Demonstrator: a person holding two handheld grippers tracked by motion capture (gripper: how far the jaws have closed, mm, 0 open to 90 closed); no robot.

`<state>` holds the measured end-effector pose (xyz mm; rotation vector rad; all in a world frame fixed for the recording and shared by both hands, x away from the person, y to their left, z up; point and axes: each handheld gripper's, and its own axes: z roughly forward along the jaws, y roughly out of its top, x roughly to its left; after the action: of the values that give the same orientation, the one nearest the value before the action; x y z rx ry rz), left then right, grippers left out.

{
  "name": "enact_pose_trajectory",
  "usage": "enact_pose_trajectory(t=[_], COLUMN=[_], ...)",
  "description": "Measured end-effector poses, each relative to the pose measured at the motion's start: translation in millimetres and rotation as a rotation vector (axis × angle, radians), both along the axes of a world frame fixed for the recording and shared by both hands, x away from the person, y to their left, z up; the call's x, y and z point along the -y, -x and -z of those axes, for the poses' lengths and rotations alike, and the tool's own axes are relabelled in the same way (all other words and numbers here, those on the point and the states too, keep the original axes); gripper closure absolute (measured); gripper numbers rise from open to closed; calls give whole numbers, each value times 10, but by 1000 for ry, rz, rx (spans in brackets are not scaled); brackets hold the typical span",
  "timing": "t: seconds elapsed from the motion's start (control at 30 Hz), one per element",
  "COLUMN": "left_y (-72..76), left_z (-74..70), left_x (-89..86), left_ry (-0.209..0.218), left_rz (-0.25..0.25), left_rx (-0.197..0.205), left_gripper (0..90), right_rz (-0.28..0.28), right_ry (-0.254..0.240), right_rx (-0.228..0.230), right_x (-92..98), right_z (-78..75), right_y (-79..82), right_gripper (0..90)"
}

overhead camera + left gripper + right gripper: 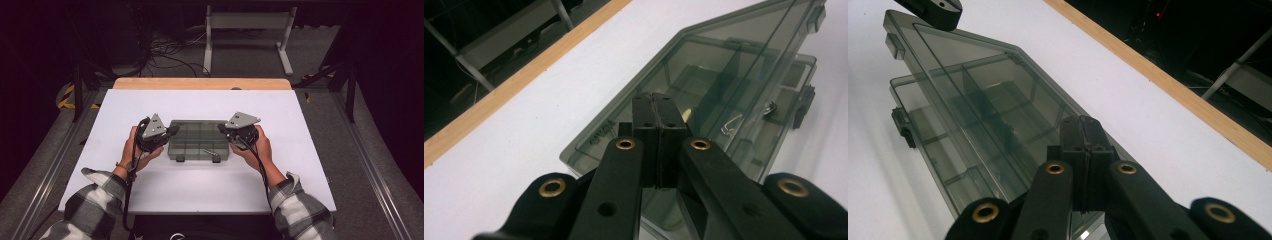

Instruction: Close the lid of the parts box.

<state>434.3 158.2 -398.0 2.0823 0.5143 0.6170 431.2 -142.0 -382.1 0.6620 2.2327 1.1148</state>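
both clenched grippers, left gripper and right gripper, flank the smoky organizer box

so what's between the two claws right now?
The smoky clear organizer box: in the high view the left claw sits at its left end and the right claw at its right, both shut. Its lid looks partly raised.

Closed jaws over smoky organiser box

high: above, facing forward-down | claw cams: close, low, seemingly opposed | shared: smoky box
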Motion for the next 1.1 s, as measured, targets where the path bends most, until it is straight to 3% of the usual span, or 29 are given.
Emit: enact_pose_trajectory(t=[0.6,0.9,1.1], left_y=[113,102,97], left_z=[133,187,271], left_x=[-15,-20,15], left_ry=[-25,-28,-65], left_rz=[15,12,19], left_rx=[-8,-12,-12], left_gripper=[896,894,895], right_rz=[-6,0,-4], right_ry=[21,23,42], right_rx=[-25,-44,-50], right_x=[44,103,103], right_z=[153,243,304], right_y=[67,92,108], right_gripper=[900,900,900])
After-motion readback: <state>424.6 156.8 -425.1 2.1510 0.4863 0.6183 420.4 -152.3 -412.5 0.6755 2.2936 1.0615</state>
